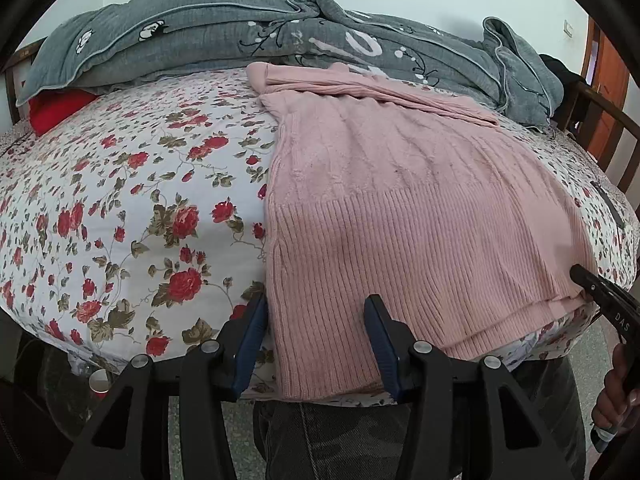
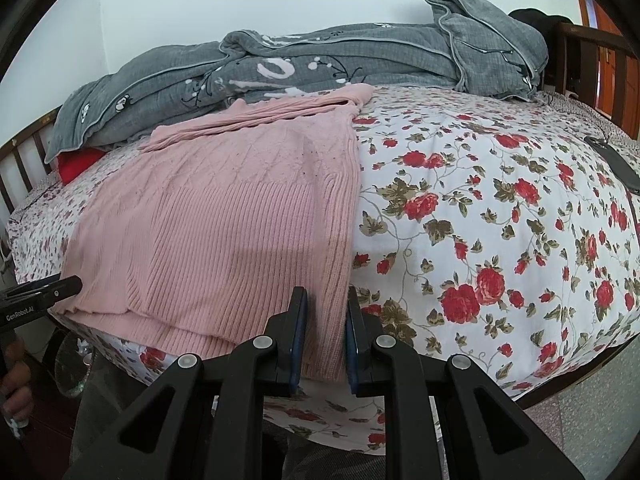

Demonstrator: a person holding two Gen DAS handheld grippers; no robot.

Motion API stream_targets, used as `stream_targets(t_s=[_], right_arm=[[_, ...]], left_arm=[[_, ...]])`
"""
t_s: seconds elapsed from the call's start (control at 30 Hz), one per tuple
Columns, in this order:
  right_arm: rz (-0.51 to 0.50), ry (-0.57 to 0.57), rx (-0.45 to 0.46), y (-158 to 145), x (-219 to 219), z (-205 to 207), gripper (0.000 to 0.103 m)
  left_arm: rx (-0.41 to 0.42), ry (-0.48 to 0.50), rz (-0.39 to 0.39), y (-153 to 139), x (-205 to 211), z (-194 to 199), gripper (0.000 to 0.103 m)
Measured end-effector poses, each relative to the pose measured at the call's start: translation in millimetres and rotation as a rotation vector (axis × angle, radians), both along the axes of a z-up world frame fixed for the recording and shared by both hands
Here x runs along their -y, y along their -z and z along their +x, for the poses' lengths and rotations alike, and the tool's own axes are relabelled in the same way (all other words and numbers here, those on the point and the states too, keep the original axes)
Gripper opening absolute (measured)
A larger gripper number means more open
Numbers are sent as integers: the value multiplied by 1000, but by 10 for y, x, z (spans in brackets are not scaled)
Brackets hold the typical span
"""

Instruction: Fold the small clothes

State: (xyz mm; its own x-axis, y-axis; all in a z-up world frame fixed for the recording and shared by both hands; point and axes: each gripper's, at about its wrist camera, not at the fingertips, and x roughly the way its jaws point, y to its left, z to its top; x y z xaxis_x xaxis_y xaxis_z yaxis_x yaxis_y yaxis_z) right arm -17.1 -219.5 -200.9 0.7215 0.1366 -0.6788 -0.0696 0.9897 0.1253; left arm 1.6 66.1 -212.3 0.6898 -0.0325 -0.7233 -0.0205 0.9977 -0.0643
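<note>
A pink knitted sweater (image 1: pixel 400 208) lies flat on the flowered bed sheet (image 1: pixel 120 200), its ribbed hem hanging over the near edge of the bed. My left gripper (image 1: pixel 316 302) is open, and its blue-padded fingers straddle the hem's left corner, with flat cloth between them. My right gripper (image 2: pixel 326 298) is shut on the right edge of the sweater (image 2: pixel 224 216) near the hem, and pink cloth fills the narrow gap. Each gripper's black tip shows in the other view: the right gripper (image 1: pixel 584 276) at the far right and the left gripper (image 2: pixel 68 284) at the far left.
A crumpled grey quilt (image 1: pixel 280 40) lies along the back of the bed against the white wall, with a red cloth (image 1: pixel 56 110) under its left end. A dark flat object (image 2: pixel 612 164) rests on the sheet at the right. Wooden bed rails (image 2: pixel 580 52) and the person's trousers (image 1: pixel 340 440) frame the bed.
</note>
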Motion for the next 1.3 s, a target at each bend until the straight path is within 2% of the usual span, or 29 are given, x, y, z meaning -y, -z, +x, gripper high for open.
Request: stream_targets(t_s=[0.23,0.3,0.43,0.5,0.67,0.7,0.73,0.77,0.8,0.83,0.93,1.03,1.17,1.3], right_arm=[[2,-3,0,1,-2,-1,18],[1,-11,-1,-3,-6,0,20],[-18,-57,-15,-23,-31,10,28],[3,-63,-25,-31,-6,14,31],[31,-78,-33,-33,48,6,32],[36,-80,-31,-29,56,5,32],[40,-78,-26,-26,64,0,31],[39,-73,-23,-22,83,-6,26],[36,-69,-22,-15,91,-9,14],[41,-73,-24,-10,101,-11,11],[96,-87,-73,-38,153,75,8],[111,-96,-76,-55,169,94,9],[190,-82,-83,-9,249,32,11],[223,-84,-92,1,265,58,11]], left_arm=[[-1,0,-16,-6,2,-1,49],[-10,17,-67,-31,-30,-8,52],[-32,65,-170,-59,-108,-51,53],[-32,89,-199,-53,-131,-85,53],[-10,97,-248,-18,-177,-136,51],[-9,92,-252,-16,-182,-127,44],[-13,88,-256,-5,-191,-117,34],[-18,81,-253,3,-196,-102,29],[-24,71,-244,13,-200,-80,18],[-35,61,-237,20,-205,-47,10],[-66,58,-263,24,-254,-18,9],[-63,41,-278,30,-267,-13,9],[-67,17,-354,74,-317,-78,10],[-76,21,-354,80,-314,-50,10]])
